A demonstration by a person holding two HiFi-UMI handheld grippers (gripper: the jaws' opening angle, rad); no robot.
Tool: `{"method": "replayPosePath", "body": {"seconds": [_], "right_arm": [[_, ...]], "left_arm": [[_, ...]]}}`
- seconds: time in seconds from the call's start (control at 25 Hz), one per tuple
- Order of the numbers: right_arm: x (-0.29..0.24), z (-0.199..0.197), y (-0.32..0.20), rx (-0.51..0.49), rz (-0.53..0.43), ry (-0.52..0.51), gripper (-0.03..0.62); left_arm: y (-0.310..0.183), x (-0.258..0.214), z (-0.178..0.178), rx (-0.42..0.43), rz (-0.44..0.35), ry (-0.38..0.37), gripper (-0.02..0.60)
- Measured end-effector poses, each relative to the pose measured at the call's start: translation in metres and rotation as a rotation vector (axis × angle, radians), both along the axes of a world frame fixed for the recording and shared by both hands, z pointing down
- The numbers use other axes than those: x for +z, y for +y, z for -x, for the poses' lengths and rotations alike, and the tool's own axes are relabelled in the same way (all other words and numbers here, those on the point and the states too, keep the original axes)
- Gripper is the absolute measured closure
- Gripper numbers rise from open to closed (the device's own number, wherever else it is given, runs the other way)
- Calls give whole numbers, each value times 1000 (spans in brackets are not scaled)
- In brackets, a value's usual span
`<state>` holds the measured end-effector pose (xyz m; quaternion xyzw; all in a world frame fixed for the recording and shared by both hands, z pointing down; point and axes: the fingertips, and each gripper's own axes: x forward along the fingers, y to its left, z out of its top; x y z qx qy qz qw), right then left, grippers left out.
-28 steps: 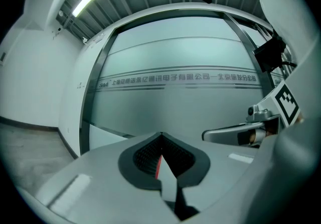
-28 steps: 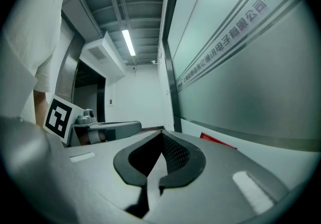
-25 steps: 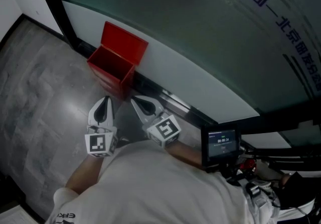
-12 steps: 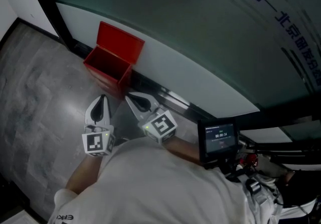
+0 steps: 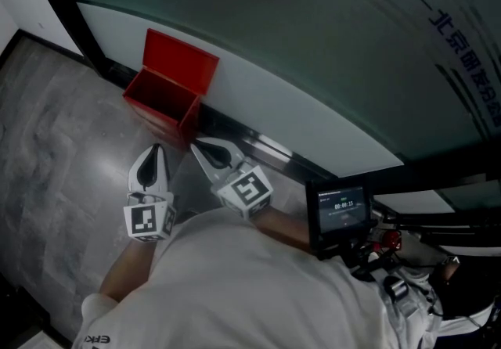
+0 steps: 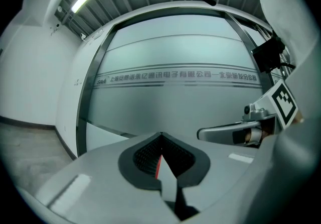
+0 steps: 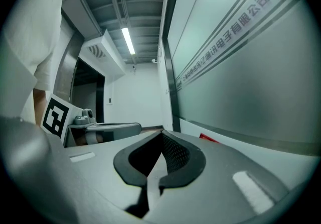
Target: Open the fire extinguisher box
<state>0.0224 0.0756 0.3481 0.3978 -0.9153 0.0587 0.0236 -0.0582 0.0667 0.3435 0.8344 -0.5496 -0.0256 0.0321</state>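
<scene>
Head view: boxy red, prob. metal extinguisher box (image 5: 166, 89); L claw (image 5: 159, 149), R claw (image 5: 196, 144) tight together.

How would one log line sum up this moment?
box: red fire extinguisher box, lid up, against glass wall | left gripper: shut, empty | right gripper: shut, empty
</scene>
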Motion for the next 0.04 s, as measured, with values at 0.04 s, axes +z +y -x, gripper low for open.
{"method": "replayPosePath", "body": {"seconds": [0.04], "right_arm": [[1, 1, -1, 1, 1, 1, 583]], "left_arm": [[-1, 2, 0, 3, 1, 1, 578]]}}
